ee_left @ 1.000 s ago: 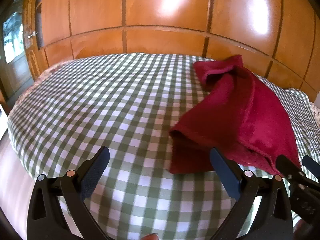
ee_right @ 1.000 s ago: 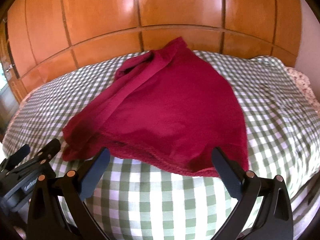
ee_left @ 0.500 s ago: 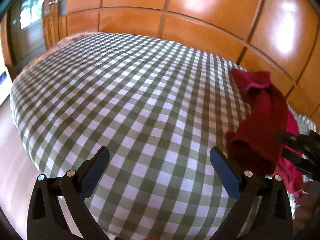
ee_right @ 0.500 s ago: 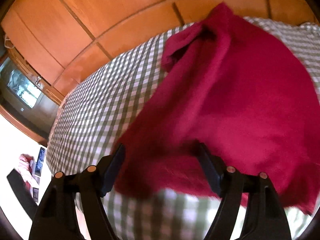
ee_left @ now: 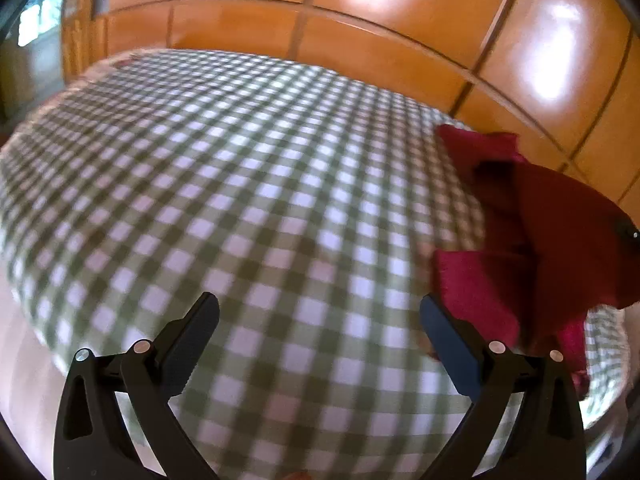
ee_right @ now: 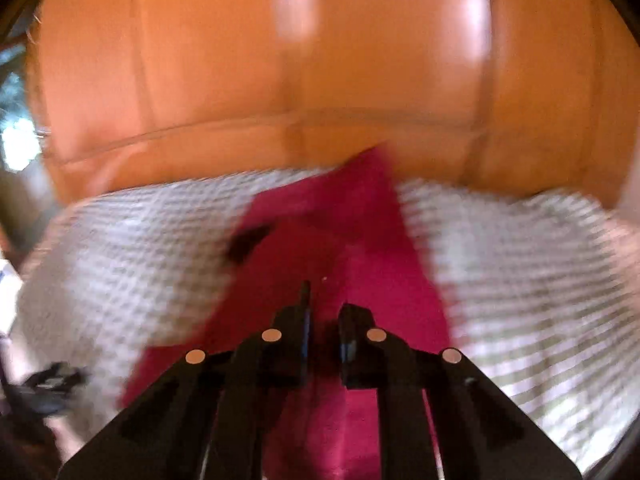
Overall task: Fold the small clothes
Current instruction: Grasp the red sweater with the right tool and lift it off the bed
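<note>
A dark red garment [ee_left: 532,248] lies on the green-and-white checked bed [ee_left: 256,216] at the right of the left wrist view, its near edge lifted. My left gripper [ee_left: 320,320] is open and empty above bare checked cloth, left of the garment. In the right wrist view, which is blurred, my right gripper [ee_right: 325,312] is shut on the red garment [ee_right: 352,240], which stretches from the jaws toward the headboard.
A glossy orange wooden panelled wall [ee_left: 360,12] runs behind the bed. A window or door [ee_left: 36,24] shows at the far left. The bed's near edge [ee_left: 48,344] drops to the floor at the left.
My right gripper has closed on the garment's near edge and lifted it, and its view is now blurred. My left gripper has stayed open and shifted slightly.
</note>
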The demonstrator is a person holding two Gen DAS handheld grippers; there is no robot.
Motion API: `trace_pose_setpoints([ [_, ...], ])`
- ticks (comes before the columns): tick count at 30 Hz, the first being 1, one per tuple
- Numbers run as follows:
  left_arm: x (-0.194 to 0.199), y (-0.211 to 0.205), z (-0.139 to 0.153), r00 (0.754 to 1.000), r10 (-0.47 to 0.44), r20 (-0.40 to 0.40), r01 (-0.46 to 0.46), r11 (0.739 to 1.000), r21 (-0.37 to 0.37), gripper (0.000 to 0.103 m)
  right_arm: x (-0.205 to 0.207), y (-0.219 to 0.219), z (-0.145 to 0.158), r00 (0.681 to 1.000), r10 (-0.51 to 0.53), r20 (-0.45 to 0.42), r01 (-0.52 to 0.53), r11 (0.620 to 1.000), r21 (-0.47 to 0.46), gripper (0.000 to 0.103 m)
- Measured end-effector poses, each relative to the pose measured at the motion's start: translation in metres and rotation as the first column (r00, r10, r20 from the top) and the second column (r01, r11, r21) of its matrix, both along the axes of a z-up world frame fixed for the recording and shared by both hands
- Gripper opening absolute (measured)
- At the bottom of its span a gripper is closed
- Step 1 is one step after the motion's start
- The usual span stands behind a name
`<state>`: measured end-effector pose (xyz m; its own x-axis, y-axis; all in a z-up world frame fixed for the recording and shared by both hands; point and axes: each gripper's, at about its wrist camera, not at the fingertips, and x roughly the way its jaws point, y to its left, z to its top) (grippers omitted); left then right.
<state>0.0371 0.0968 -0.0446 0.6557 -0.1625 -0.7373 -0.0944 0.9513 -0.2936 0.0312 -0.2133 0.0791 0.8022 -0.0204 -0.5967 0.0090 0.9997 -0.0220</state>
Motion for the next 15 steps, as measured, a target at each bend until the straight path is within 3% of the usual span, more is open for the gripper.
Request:
trace_pose_setpoints([
  [2, 0.004, -0.007, 0.001, 1.000, -0.030, 0.001, 0.030, 0.999, -0.022, 0.099, 0.008, -0.037, 0.000, 0.995, -0.096, 0.007, 0.096, 0.992, -0.086, 0.009],
  [5, 0.009, -0.018, 0.003, 0.998, -0.062, 0.006, 0.062, 0.997, -0.037, 0.099, 0.026, -0.086, -0.010, 0.967, -0.252, 0.027, 0.251, 0.939, -0.233, 0.009],
  [9, 0.023, -0.039, 0.007, 0.989, -0.145, -0.027, 0.141, 0.985, -0.103, 0.080, 0.054, -0.149, -0.037, 0.906, -0.423, -0.004, 0.398, 0.856, -0.329, 0.009],
  [12, 0.031, -0.070, 0.011, 0.959, -0.283, -0.031, 0.275, 0.948, -0.160, 0.071, 0.073, -0.189, -0.064, 0.856, -0.515, -0.053, 0.454, 0.796, -0.399, 0.009],
  [15, 0.032, -0.117, 0.018, 0.899, -0.437, -0.009, 0.428, 0.885, -0.181, 0.071, 0.088, -0.224, -0.100, 0.802, -0.592, -0.079, 0.467, 0.704, -0.535, 0.009],
])
